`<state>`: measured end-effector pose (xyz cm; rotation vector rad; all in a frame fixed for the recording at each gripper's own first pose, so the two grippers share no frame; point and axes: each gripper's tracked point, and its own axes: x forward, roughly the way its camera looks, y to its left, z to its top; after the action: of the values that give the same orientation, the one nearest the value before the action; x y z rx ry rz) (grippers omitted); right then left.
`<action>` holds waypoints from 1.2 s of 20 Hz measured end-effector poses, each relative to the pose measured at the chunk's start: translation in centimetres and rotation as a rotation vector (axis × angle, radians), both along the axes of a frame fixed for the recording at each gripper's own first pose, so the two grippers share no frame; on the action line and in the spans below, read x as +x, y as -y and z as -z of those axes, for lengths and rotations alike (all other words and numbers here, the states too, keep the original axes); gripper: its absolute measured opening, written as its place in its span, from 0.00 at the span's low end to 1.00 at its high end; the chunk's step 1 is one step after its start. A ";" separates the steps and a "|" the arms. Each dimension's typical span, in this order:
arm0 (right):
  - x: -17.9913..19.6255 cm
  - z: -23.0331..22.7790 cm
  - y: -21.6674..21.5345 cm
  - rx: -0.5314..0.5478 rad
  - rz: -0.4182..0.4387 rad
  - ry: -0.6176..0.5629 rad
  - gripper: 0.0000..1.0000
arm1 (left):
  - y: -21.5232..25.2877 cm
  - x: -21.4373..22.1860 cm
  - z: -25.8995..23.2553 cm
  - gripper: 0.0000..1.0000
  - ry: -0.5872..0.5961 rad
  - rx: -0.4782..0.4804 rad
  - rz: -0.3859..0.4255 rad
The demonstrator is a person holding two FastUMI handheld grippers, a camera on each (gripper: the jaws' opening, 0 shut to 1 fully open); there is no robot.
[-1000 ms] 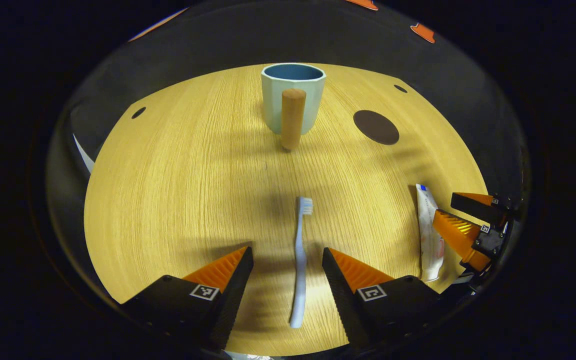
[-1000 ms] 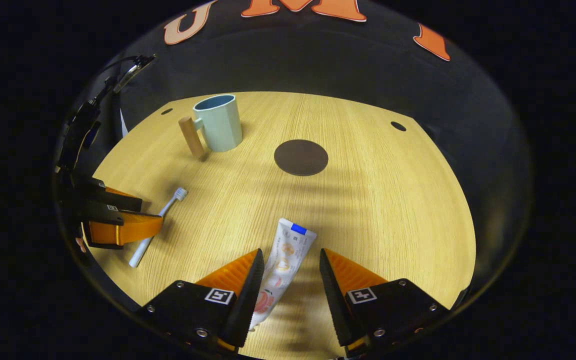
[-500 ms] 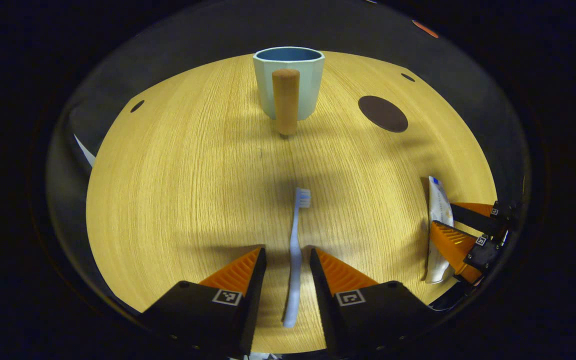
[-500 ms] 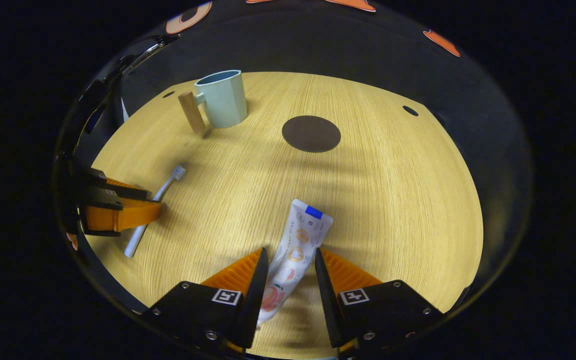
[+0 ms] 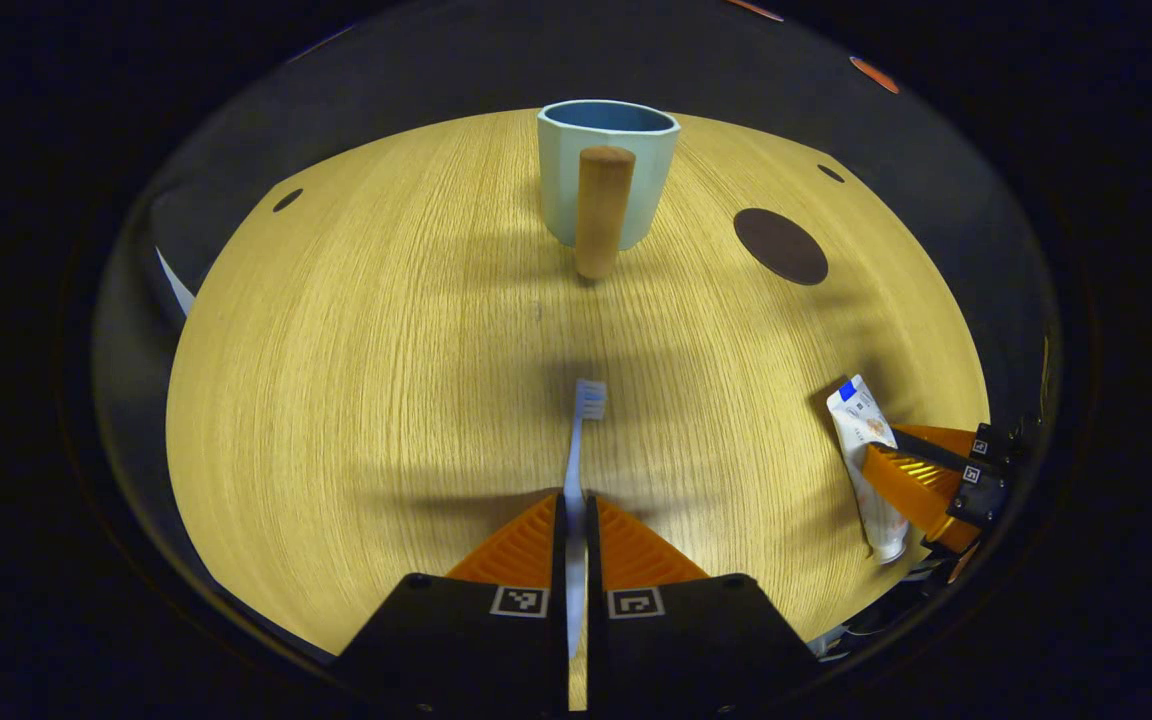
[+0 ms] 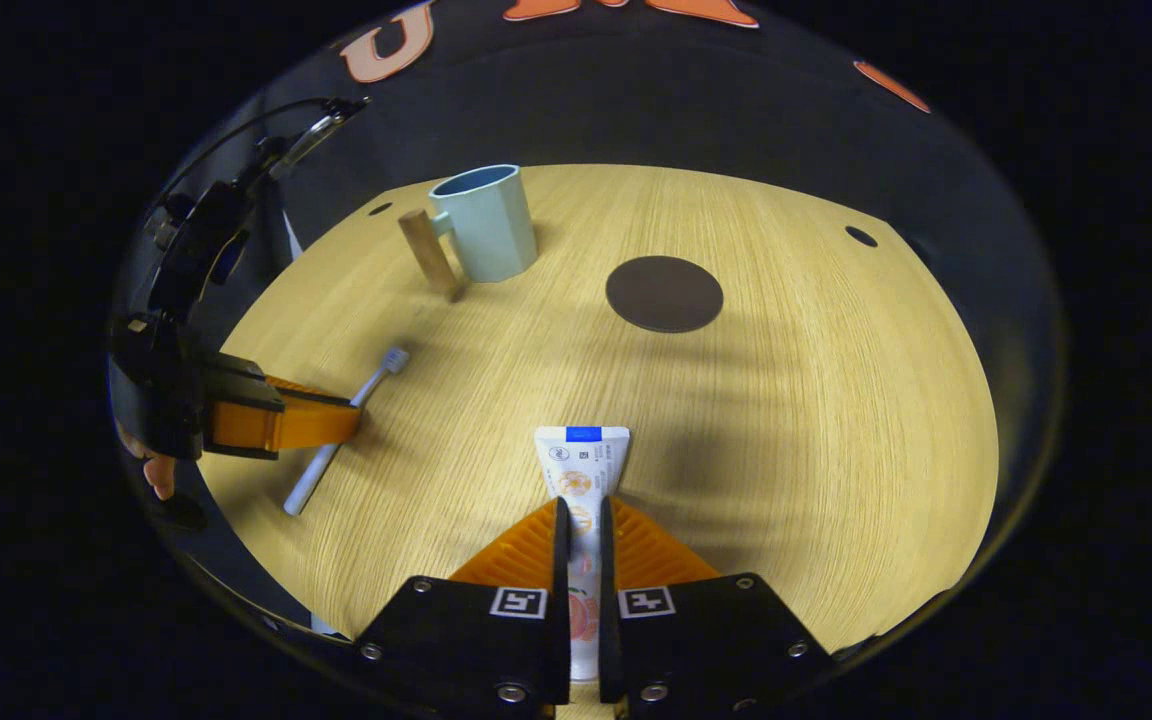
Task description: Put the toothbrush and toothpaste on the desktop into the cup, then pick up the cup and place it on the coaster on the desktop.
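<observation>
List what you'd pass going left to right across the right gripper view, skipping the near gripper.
Left gripper → toothbrush → cup → toothpaste tube → coaster

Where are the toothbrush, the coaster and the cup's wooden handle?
toothbrush (image 5: pixel 590 398), left gripper view, on its bristle head.
coaster (image 6: pixel 664 293), right gripper view, on the middle of the dark disc.
cup's wooden handle (image 5: pixel 602 212), left gripper view, on the middle of the upright peg.
</observation>
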<state>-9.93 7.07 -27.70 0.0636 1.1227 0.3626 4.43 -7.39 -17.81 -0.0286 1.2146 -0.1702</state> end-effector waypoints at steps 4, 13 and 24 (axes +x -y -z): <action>0.2 -0.1 0.0 0.022 0.015 0.013 0.08 | 0.3 0.6 -0.1 0.07 0.021 -0.031 -0.015; 0.5 -1.4 -0.4 0.076 0.004 0.066 0.08 | -2.1 3.3 -1.5 0.07 0.134 -0.007 -0.054; 2.7 -5.4 0.2 0.145 0.040 0.202 0.08 | -3.8 7.8 -4.1 0.07 0.367 -0.034 -0.060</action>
<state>-7.22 6.86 -22.34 0.1735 0.8935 0.4047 12.21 -3.57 -13.75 -0.0608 0.8439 -0.1369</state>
